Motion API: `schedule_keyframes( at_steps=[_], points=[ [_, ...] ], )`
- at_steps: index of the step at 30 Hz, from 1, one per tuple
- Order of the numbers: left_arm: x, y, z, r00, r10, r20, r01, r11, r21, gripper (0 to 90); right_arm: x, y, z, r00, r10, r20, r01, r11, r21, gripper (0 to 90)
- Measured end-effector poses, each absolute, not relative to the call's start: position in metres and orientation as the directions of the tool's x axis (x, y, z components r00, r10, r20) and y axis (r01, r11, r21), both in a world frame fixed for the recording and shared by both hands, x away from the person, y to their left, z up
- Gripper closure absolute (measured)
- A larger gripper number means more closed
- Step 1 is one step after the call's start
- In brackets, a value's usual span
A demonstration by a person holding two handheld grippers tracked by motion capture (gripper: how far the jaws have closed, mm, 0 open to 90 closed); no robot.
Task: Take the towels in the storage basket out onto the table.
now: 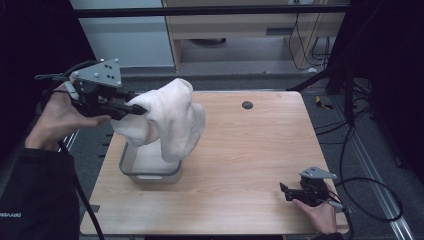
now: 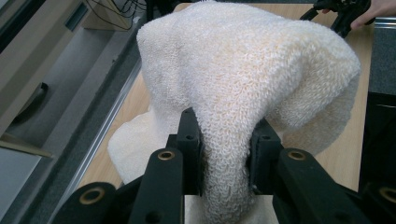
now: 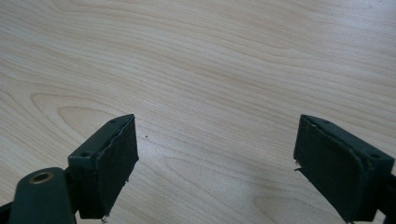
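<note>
The left hand-held gripper (image 1: 141,109) clamps a white towel (image 1: 172,117), lifted above the bin (image 1: 150,172) at the table's (image 1: 250,165) nine o'clock. The right hand-held gripper (image 1: 285,191), jaws wide, rests at five o'clock. Next, probably clear the towel from the bin.

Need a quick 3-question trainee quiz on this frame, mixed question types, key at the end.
1. True or false: the left gripper is shut on a fold of the white terry towel.
2. Over which thing does the towel hang? A) the small black round disc B) the grey rectangular plastic bin C) the light wooden table's far right corner
3. Fill in: the right gripper rests low at the table's near right with its jaws ____ and nothing between them.

Key: 1 true; 2 B; 3 open.
</note>
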State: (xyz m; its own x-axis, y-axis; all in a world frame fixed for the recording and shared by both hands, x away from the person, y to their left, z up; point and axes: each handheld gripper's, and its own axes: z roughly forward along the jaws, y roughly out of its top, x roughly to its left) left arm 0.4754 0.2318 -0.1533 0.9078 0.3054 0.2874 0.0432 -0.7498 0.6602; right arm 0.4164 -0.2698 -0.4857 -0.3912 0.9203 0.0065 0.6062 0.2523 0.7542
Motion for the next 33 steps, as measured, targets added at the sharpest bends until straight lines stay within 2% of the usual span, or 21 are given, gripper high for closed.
schedule_keyframes(
  at_steps=[14, 33],
  points=[
    [0.484, 0.172, -0.175, 0.939, 0.198, 0.282, -0.015, -0.794, 0.607, 70.7, 0.415, -0.274, -0.482, -0.381, 0.925, 0.002, 0.588, 0.24, 0.772, 14.4],
    [0.507, 0.103, -0.248, 0.97, 0.11, 0.216, -0.02, -0.852, 0.523, 70.5, 0.415, -0.276, -0.482, -0.374, 0.927, -0.019, 0.582, 0.25, 0.774, 15.4]
  ],
)
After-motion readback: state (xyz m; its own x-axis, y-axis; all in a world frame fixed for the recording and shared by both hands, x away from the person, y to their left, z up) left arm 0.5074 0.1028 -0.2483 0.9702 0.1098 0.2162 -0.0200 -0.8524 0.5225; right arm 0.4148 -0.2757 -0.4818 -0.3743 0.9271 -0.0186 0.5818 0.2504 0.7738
